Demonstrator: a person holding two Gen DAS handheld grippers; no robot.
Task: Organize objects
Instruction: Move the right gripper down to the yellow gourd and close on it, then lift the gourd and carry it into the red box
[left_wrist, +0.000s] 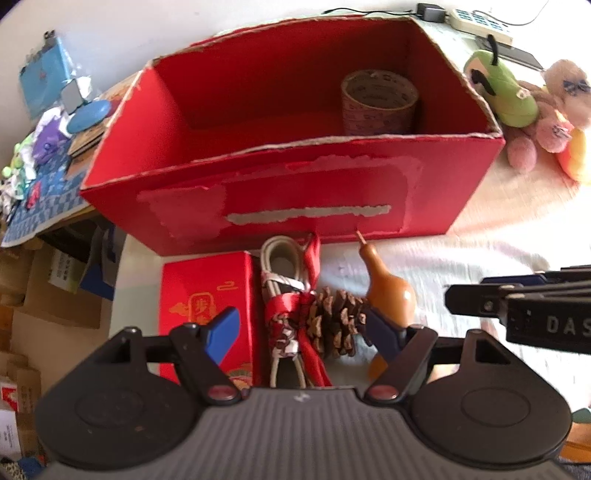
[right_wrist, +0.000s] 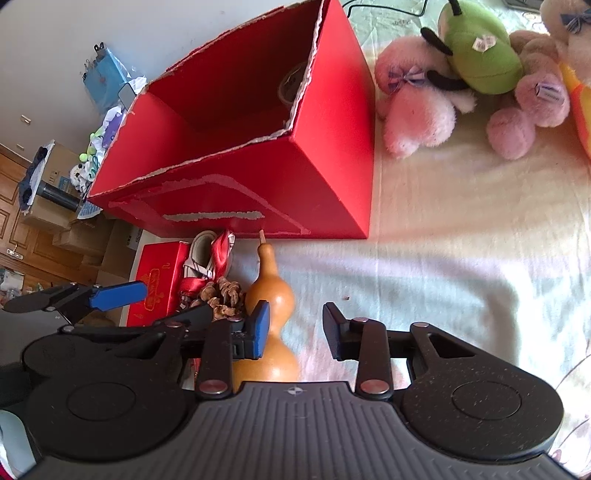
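A big open red cardboard box (left_wrist: 295, 192) stands on the bed with a roll of tape (left_wrist: 378, 101) inside. In front of it lie a small red gift box (left_wrist: 207, 295), a coiled cable tied with red ribbon (left_wrist: 291, 295), a pine cone (left_wrist: 334, 319) and a brown gourd (left_wrist: 388, 288). My left gripper (left_wrist: 303, 328) is open, its fingers straddling the ribbon bundle and pine cone. My right gripper (right_wrist: 295, 332) is open beside the gourd (right_wrist: 271, 295); it also shows at the right of the left wrist view (left_wrist: 517, 306).
Plush toys, green (right_wrist: 480, 48) and pink (right_wrist: 417, 107), lie right of the box on the bedsheet (right_wrist: 461, 240). A cluttered side table (left_wrist: 48, 155) and cardboard boxes (left_wrist: 55, 291) stand at the left. A power strip (left_wrist: 480, 20) lies behind the box.
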